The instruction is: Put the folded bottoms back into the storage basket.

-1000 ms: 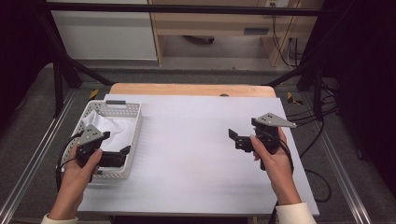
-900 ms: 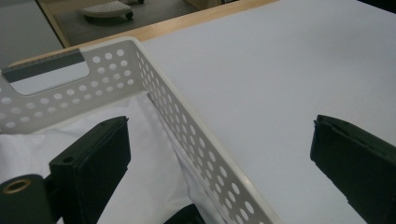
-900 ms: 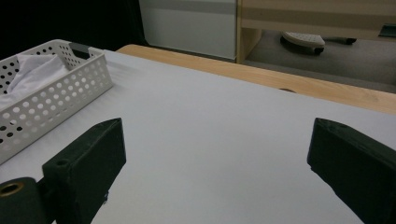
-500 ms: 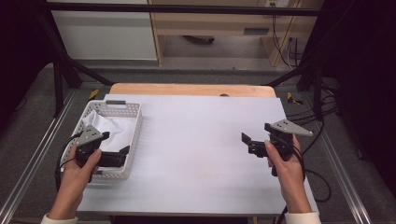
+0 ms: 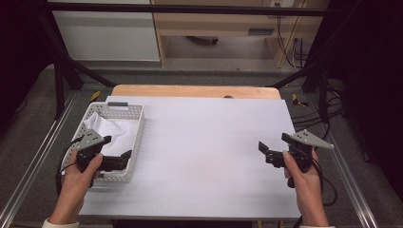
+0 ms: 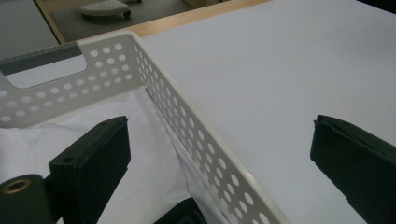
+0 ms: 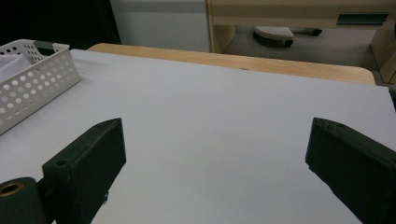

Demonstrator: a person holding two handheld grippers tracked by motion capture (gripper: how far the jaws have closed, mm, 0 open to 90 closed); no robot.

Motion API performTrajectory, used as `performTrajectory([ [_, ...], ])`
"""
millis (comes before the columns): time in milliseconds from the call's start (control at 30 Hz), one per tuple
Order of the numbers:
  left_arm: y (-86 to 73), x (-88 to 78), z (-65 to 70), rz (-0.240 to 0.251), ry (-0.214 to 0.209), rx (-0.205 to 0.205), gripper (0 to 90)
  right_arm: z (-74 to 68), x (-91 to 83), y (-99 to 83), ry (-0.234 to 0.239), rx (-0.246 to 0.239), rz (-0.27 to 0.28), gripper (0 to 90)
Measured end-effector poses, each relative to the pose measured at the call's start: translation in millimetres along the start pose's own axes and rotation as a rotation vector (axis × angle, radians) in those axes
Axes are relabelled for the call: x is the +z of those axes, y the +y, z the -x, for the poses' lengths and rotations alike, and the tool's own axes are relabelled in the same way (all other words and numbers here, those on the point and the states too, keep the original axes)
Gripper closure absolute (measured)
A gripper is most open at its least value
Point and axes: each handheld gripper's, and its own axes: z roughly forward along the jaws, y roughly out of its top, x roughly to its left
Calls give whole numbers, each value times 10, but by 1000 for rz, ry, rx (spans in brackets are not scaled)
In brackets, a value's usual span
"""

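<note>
Left gripper [image 5: 116, 153] straddling long wall of white perforated plastic basket [image 5: 135, 137] at table [image 5: 204, 152] left edge, fingers apart; crumpled white cloth [image 5: 114, 130] lying inside. Right gripper [image 5: 272, 149] hovering over bare matte surface, fingers apart.

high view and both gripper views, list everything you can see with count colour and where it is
basket: one, white, perforated, left side of the table
cloth: one, white, crumpled inside the basket
table sheet: one, white, covering the table top
table edge: one, light wood strip along the far side
left gripper: one, black with grey plate, jaws open astride the basket's right wall
right gripper: one, black with grey plate, jaws open above the sheet, right side
hands: two, left hand and right hand, each holding a gripper at the near edge
</note>
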Motion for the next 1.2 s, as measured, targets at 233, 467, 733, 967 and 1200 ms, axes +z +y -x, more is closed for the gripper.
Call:
performTrajectory([
  [233,-4,-23,-14,15,1,-5,48,54,-83,-58,-16,11,17,59],
  [467,-13,-28,-34,23,4,-10,48,91,-126,-159,-27,17,38,60],
  [733,-15,-32,-38,31,9,-9,48,93,-109,-314,-40,23,48,56],
  [967,-26,-25,-40,34,13,-4,47,56,-70,-459,-41,23,42,53],
  [1200,-27,-26,-33,35,10,-6,47,27,-43,-602,-37,31,38,53],
])
